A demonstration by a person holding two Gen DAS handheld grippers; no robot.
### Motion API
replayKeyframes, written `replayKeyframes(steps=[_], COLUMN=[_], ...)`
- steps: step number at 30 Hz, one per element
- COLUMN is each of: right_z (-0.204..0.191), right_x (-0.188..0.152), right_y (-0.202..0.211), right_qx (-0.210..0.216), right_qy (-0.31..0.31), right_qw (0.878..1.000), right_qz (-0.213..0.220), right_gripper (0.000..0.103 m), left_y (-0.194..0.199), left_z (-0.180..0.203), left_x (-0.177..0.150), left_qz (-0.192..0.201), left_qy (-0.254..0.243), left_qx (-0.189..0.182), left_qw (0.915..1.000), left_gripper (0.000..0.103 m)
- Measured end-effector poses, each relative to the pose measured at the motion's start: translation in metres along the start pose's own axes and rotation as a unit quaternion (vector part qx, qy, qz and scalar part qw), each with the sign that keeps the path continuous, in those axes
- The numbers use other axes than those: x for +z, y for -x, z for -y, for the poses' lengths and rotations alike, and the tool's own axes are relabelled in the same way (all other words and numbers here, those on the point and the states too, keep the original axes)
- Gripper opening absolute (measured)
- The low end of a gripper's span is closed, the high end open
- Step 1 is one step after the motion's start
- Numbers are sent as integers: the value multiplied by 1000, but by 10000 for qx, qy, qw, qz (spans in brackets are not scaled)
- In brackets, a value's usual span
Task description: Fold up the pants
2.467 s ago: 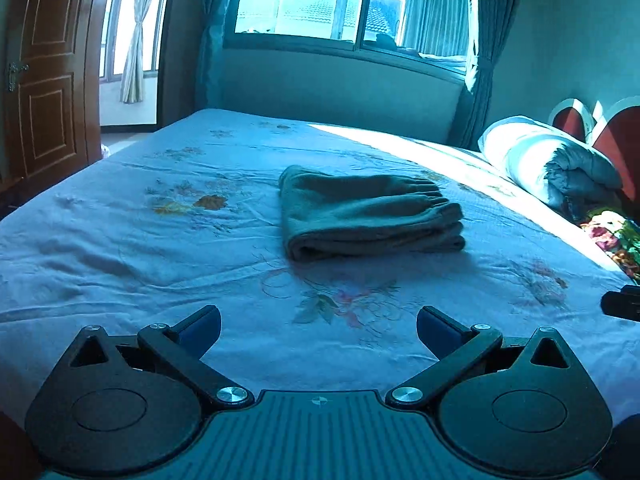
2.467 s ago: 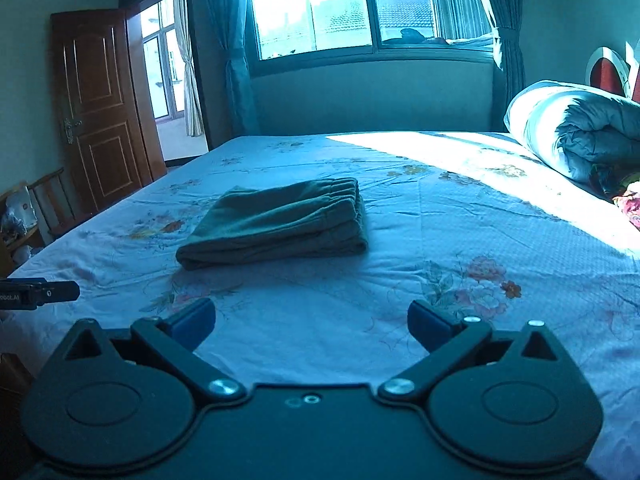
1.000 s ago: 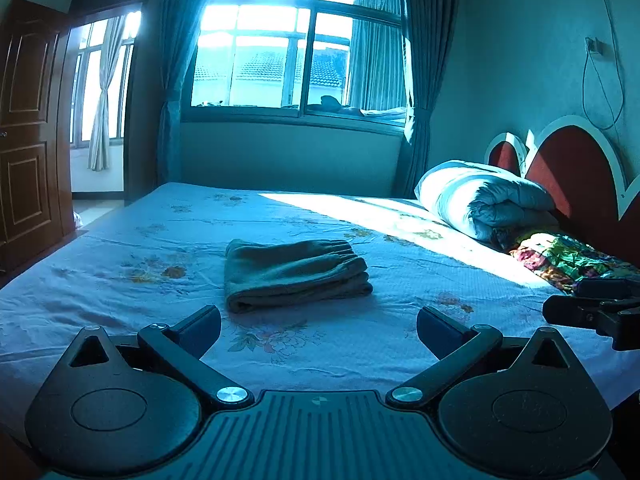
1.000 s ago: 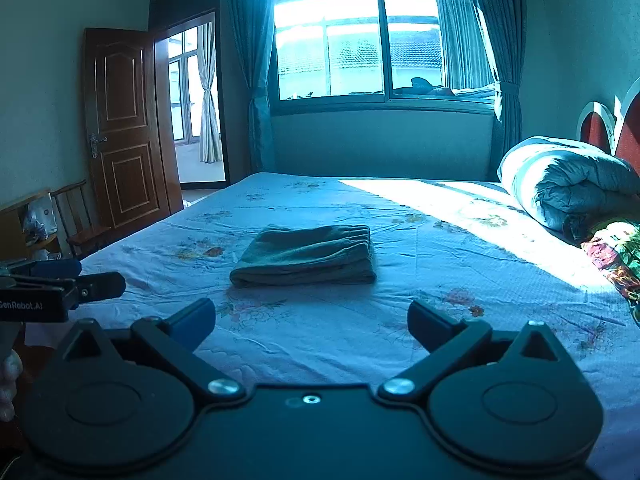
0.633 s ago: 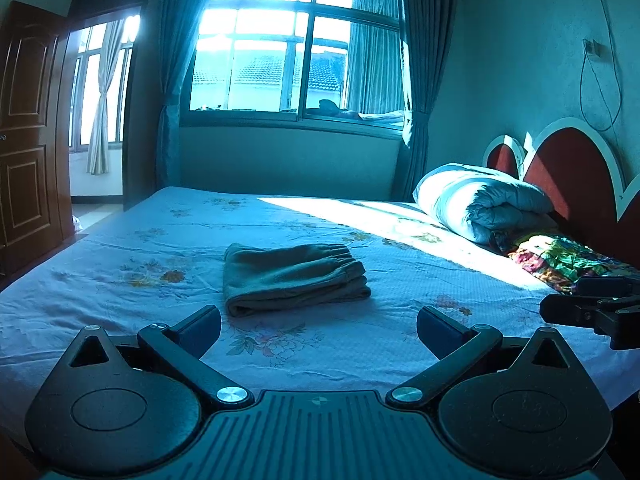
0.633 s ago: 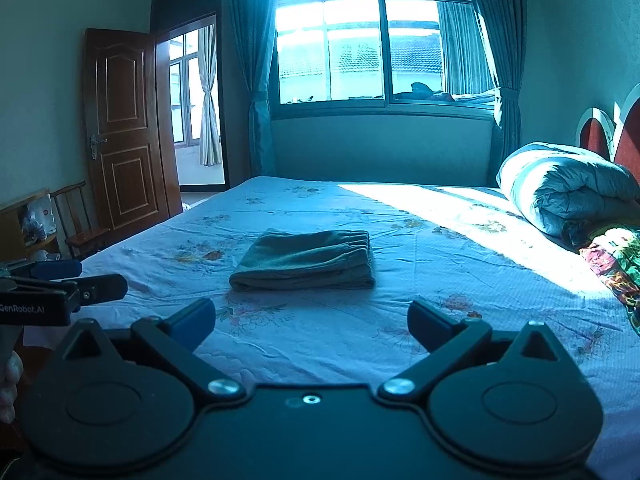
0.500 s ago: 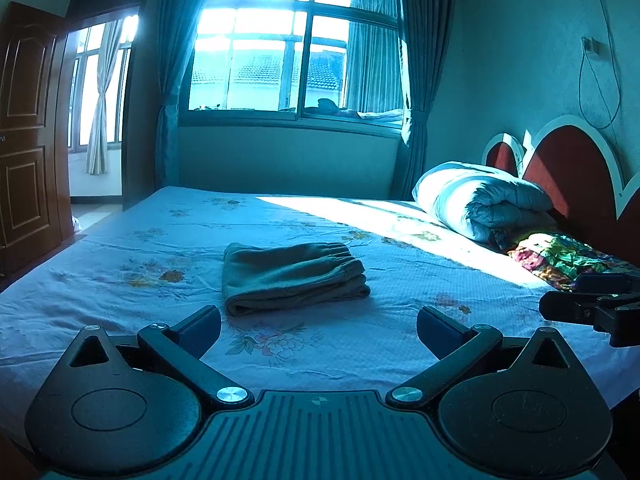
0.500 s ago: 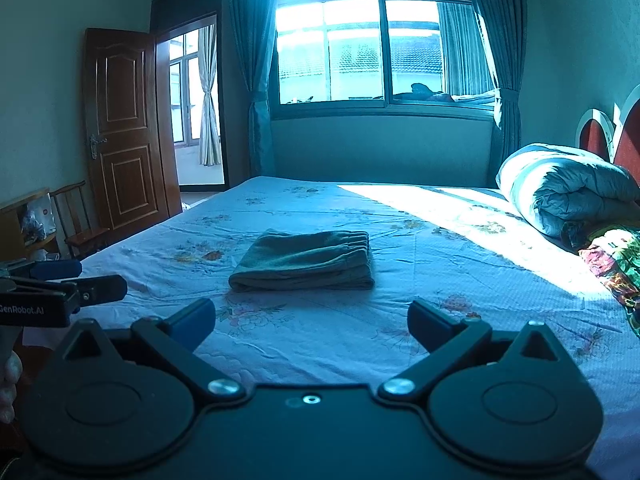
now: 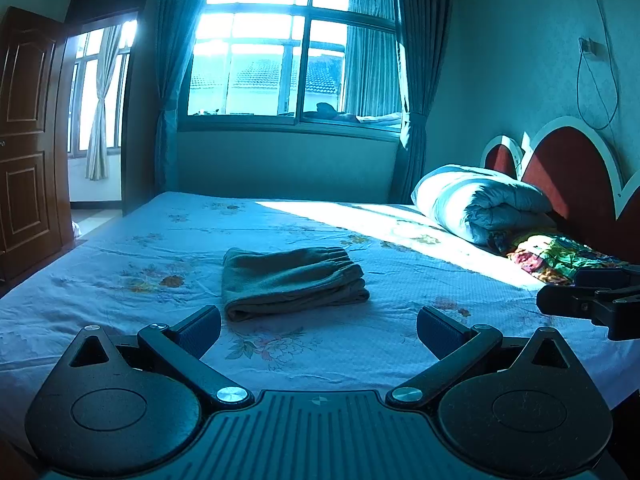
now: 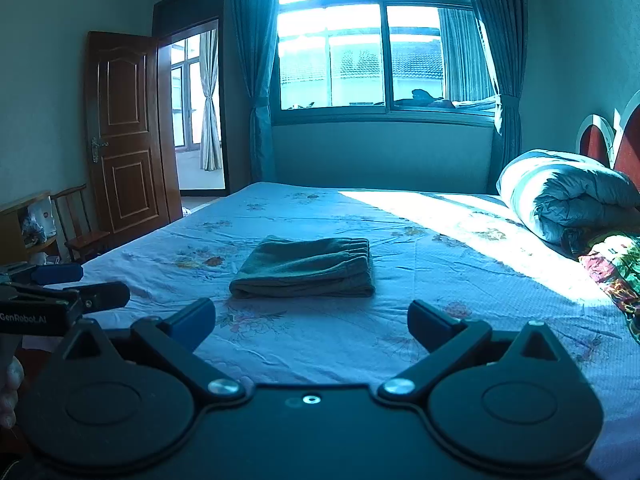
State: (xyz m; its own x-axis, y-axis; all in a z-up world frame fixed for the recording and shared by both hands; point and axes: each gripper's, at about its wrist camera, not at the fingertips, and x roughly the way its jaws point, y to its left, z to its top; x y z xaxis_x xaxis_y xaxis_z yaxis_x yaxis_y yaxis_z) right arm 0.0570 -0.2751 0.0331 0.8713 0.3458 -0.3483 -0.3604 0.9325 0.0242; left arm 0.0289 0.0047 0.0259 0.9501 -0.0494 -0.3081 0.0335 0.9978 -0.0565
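The grey-green pants point(image 9: 292, 282) lie folded in a compact stack in the middle of the bed point(image 9: 120, 304), waistband toward the right. They also show in the right wrist view point(image 10: 306, 268). My left gripper point(image 9: 319, 326) is open and empty, held back from the bed's near edge, well short of the pants. My right gripper point(image 10: 311, 318) is open and empty too, also back from the pants. Each gripper shows at the edge of the other's view.
A rolled duvet point(image 9: 480, 202) and a colourful cloth point(image 9: 552, 254) lie by the red headboard point(image 9: 568, 168) at the right. A wooden door point(image 10: 120, 132) and a chair point(image 10: 80, 220) stand left of the bed. A window point(image 10: 380, 52) is behind.
Both grippers have pulled back and risen from the bed, so the folded pants look smaller and farther. In the last half second almost nothing moved.
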Motion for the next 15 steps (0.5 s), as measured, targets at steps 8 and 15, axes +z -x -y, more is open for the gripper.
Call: replayKeyframes(steps=[8,15], right_z=[-2,-3], right_x=[1,2], right_y=[2,3], right_qx=[2,-20], right_qy=[42,17], right_qw=[10000,10000], right_qz=[29,54], right_gripper=[97,97], left_y=[-1,1], left_z=[-1,2], left_x=[0,0], left_qz=[-33,-35], left_qy=[13,-20], left_qx=[-47,-66], left_qw=[10000,10000], left_gripper=[103,103])
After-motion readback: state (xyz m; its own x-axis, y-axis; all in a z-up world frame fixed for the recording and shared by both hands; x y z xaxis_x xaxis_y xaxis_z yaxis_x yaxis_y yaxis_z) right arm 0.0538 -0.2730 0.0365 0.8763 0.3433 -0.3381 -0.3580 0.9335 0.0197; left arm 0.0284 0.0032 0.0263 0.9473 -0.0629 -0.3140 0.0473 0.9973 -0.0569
